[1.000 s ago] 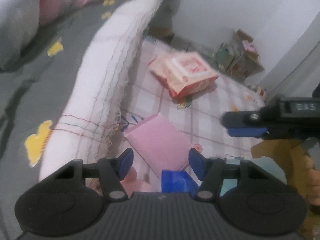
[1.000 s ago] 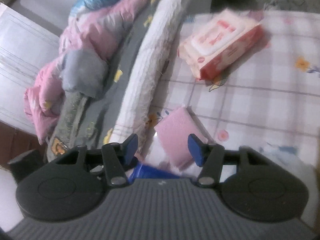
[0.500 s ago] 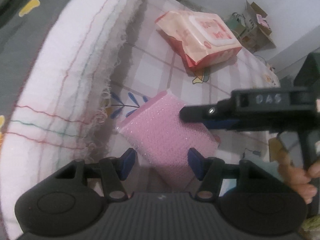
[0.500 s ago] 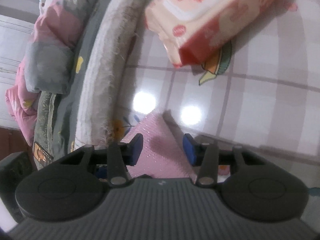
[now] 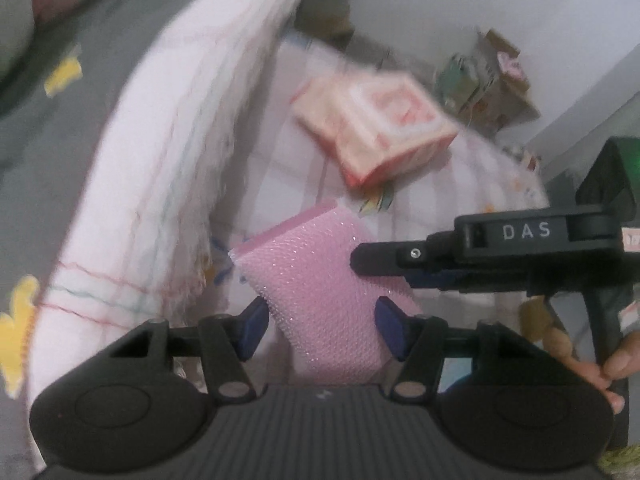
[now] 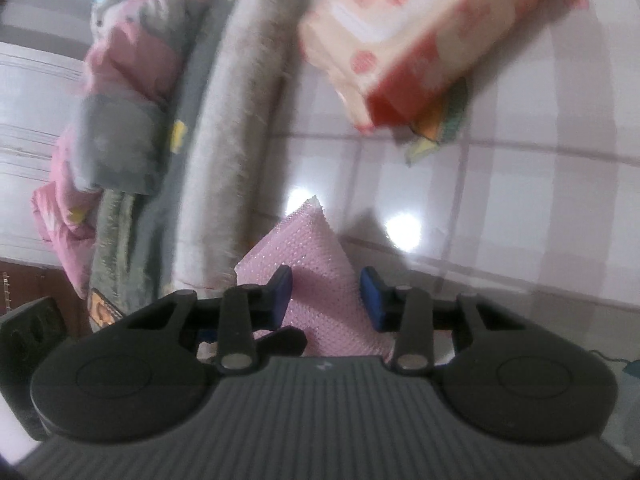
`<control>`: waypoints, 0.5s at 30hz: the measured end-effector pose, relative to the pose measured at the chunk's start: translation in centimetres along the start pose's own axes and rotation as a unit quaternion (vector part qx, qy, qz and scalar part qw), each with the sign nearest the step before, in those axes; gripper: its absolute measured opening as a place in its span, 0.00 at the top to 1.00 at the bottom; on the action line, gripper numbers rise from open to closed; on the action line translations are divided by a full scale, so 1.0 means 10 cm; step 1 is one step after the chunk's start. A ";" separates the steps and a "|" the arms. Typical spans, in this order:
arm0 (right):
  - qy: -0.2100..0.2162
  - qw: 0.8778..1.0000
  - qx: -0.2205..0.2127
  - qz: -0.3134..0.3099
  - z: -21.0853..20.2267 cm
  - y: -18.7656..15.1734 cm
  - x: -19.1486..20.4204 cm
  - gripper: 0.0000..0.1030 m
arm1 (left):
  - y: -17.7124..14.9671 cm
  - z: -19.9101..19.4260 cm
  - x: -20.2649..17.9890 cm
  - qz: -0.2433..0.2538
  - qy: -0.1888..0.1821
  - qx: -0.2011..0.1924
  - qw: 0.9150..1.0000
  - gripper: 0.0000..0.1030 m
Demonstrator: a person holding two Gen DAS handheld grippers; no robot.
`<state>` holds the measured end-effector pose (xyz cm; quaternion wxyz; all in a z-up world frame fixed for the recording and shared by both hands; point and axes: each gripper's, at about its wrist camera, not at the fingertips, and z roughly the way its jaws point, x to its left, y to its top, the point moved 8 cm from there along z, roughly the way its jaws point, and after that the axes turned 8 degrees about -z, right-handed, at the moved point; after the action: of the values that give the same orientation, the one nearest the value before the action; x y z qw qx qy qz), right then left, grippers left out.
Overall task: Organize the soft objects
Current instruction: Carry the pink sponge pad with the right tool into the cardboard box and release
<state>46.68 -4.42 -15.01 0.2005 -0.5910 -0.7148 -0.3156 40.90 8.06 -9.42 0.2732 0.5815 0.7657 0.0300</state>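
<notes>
A pink mesh sponge (image 5: 320, 280) is lifted off the checked tablecloth (image 5: 288, 184). My right gripper (image 6: 326, 294) is shut on the sponge (image 6: 316, 264); in the left wrist view it (image 5: 384, 268) comes in from the right and grips the sponge's right edge. My left gripper (image 5: 320, 328) is open with its blue pads either side of the sponge's near end, not pressing it. A red and cream wet-wipe pack (image 5: 376, 132) lies beyond; it also shows in the right wrist view (image 6: 420, 40).
A rolled white towel with coloured threads (image 5: 168, 152) runs along the cloth's left edge, beside a grey blanket with yellow shapes (image 5: 48, 92). Pink and grey bedding (image 6: 116, 92) is piled further left. Cardboard boxes (image 5: 492, 80) stand by the far wall.
The right gripper has narrowed onto the pink sponge and raised it off the cloth. The left gripper has stayed open around its near end. Both views have tilted.
</notes>
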 end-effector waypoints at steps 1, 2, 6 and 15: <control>0.004 1.000 -0.008 -0.004 -0.08 0.02 0.05 0.64 | 0.03 -0.10 -0.04 0.005 -0.001 -0.016 1.000 0.43; 0.008 1.000 -0.015 -0.008 -0.15 0.03 0.11 0.65 | 0.06 -0.21 -0.09 0.010 -0.004 -0.030 0.999 0.43; 0.022 0.998 -0.054 -0.030 -0.53 0.07 0.39 0.65 | 0.08 -0.63 -0.31 0.033 -0.012 -0.080 0.996 0.43; 0.034 0.991 -0.124 -0.047 -1.55 -0.23 0.65 0.65 | -0.28 -1.24 -1.01 0.081 -0.051 -0.125 0.987 0.43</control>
<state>41.67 -10.66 -0.09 0.1350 -0.5658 -0.6901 -0.4306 34.60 1.37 3.93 0.3794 0.6034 0.6914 0.1181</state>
